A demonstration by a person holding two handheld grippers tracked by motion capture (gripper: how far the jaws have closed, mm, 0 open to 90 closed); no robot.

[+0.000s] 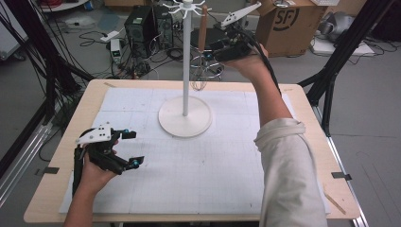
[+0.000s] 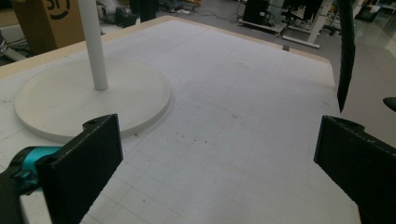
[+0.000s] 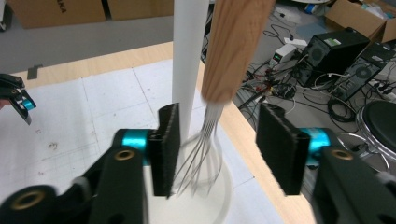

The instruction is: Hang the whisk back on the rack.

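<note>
A white stand [image 1: 185, 71] is rising from its round base on the gridded mat covering the surface [image 1: 71, 137]. A whisk [image 3: 219, 88] with a pale wooden handle and thin wire loops is hanging upright from one of the stand's top hooks, just beside the pole, its wires blurring in the right gripper view. The right tool [image 3: 217, 140] is reaching up with its jaws spread apart, released, flanking the wires without pressing them. The left tool [image 1: 127, 149] is resting low near the surface's left edge, jaws wide and gripping nothing. Cardboard boxes [image 1: 288, 19] are sitting on the floor beyond, contents hidden.
</note>
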